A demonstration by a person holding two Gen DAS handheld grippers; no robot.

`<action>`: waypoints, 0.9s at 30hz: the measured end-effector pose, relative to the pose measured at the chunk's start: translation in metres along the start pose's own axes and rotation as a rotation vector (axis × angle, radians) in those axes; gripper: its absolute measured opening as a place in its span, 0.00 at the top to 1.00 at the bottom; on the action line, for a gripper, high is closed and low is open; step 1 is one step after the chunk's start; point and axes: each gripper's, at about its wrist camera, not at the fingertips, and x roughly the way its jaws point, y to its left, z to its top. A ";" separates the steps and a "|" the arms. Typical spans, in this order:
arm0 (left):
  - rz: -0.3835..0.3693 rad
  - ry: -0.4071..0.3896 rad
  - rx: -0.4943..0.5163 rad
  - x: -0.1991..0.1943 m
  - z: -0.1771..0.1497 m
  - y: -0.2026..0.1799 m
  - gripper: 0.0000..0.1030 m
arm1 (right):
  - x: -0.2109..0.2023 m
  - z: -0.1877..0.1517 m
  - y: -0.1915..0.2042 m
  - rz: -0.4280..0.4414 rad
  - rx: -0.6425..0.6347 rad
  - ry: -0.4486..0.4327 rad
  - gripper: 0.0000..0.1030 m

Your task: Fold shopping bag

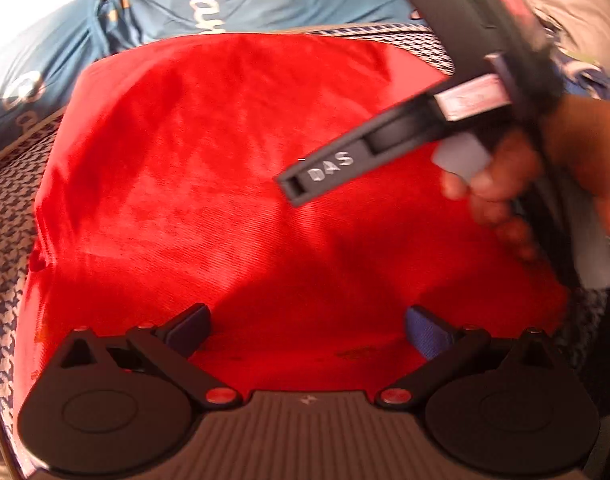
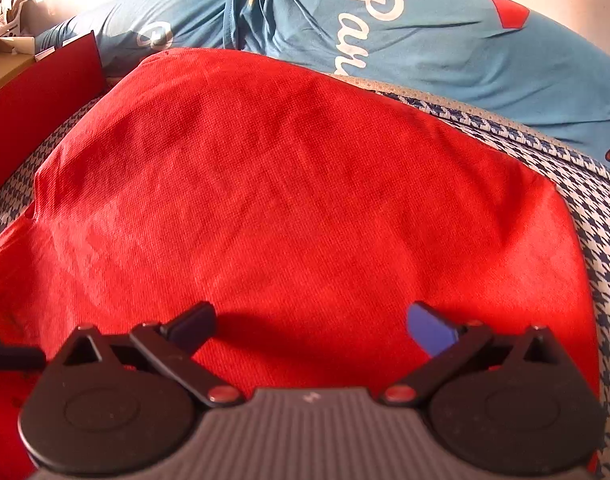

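Observation:
The red fabric shopping bag [image 1: 225,180] lies spread flat on a blue-and-white houndstooth cloth [image 1: 9,248]. My left gripper [image 1: 305,316] hovers over the bag's near part, open wide, with only red fabric showing between its blue pads. A hand [image 1: 505,184] at the upper right holds my other gripper, and one black finger [image 1: 329,168] of it reaches over the bag's right half. In the right wrist view the bag [image 2: 285,180] fills the middle. My right gripper [image 2: 311,312] is open wide just above it, gripping nothing.
Blue fabric with white script [image 2: 425,40] lies bunched along the far edge of the houndstooth cloth [image 2: 597,208]. A red cardboard box [image 2: 37,108] stands at the far left, close to the bag's left corner. A dark bar [image 2: 9,356] pokes in at the left edge.

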 end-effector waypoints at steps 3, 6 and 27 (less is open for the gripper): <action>-0.005 -0.025 0.015 -0.017 -0.003 -0.001 0.00 | 0.000 0.000 0.000 0.004 0.002 -0.005 0.00; 0.021 -0.053 0.012 -0.029 -0.002 0.005 0.00 | 0.000 -0.001 0.001 0.005 0.000 -0.013 0.00; 0.073 0.000 -0.114 -0.007 -0.030 0.038 0.00 | -0.040 -0.039 0.032 0.065 -0.054 0.059 0.00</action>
